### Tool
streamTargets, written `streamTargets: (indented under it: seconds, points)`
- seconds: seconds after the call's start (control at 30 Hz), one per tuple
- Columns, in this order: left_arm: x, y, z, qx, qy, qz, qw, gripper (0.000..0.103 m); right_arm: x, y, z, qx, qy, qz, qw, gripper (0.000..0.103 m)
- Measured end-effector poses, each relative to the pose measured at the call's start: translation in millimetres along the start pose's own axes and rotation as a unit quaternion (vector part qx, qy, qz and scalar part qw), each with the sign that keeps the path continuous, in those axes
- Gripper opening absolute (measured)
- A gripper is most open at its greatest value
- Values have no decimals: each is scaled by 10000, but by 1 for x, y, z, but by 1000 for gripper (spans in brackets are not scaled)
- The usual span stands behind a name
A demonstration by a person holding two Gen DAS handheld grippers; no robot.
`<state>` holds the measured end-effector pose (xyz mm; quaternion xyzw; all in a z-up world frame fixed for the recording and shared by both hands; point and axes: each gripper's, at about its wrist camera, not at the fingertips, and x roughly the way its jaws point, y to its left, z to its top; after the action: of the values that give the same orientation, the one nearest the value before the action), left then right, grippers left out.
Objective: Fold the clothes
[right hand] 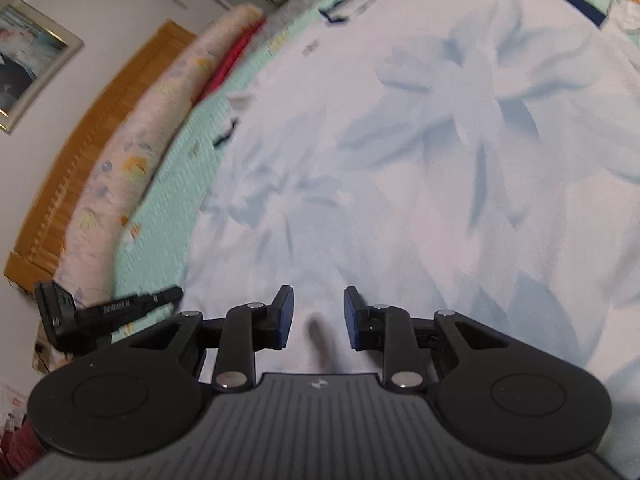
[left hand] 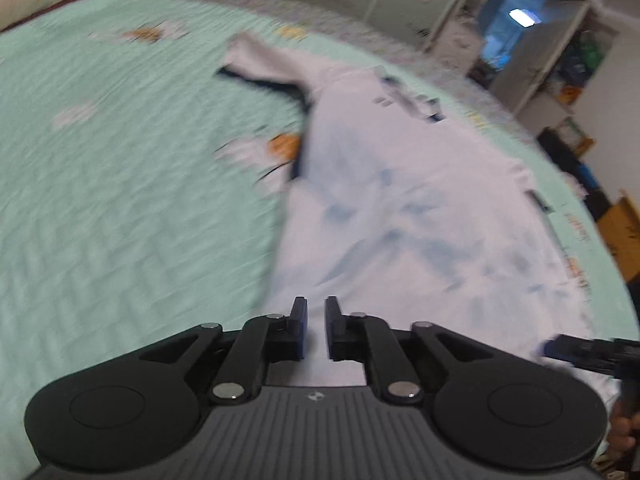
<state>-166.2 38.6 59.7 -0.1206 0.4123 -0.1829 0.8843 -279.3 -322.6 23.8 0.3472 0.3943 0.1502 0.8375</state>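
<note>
A white T-shirt (left hand: 400,200) with dark navy trim lies spread and wrinkled on the mint-green bedspread (left hand: 120,180). One sleeve (left hand: 260,62) points toward the far side of the bed. My left gripper (left hand: 316,308) hovers over the shirt's near edge, its jaws a narrow gap apart with nothing between them. In the right wrist view the shirt (right hand: 420,160) fills most of the picture. My right gripper (right hand: 319,300) is above it, open and empty. Each gripper shows at the edge of the other's view: the right gripper (left hand: 580,350) and the left gripper (right hand: 108,312).
A floral rolled quilt (right hand: 132,152) and a red cloth (right hand: 232,60) lie along the wooden headboard (right hand: 80,140). A framed picture (right hand: 28,60) hangs on the wall. White shelves (left hand: 520,40) and a cardboard box (left hand: 624,232) stand beyond the bed.
</note>
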Motion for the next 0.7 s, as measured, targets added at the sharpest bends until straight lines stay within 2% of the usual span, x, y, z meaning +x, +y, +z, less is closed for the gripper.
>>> streamTargets:
  seconds: [0.03,0.07,0.1,0.2,0.23,0.3,0.4,0.47,0.53,0.6,0.67,0.7]
  points:
    - [5,-7,6,28,-107,-133,9999,21,5,3,5,-30,-39,16,10000,29]
    - [10,-14,12,56,-214,-265,9994,29,11,7,10,-68,-69,22,10000,29]
    - [18,-20,17,131,-296,-268,9991,34,17,10,15,-105,-99,27,9999,29]
    - [45,-26,27,111,-249,-14,9996,34,33,21,28,-293,-149,-92,9994,29]
    - [54,-24,29,12,-201,-5,9998,34,35,21,33,-347,-200,-178,9990,29]
    - [69,-13,28,-243,-96,238,9994,34,37,19,43,-448,-328,-366,9978,31]
    - [69,-4,20,-396,-164,160,9990,33,16,-18,53,67,-700,-844,9939,31]
    - [66,-3,17,-328,-169,189,9991,33,-9,-51,58,507,-1051,-1259,9852,27]
    - [64,-4,15,-301,-166,229,9991,33,-41,-79,59,820,-1502,-1845,9678,16]
    - [66,-6,16,-353,-181,291,9988,36,-61,-81,64,692,-1828,-2570,9464,18]
    - [68,-10,16,-405,-227,341,9983,43,-60,-72,73,316,-1883,-2420,9513,23]
    - [69,-12,16,-414,-261,353,9982,50,-52,-67,79,105,-1785,-2204,9589,24]
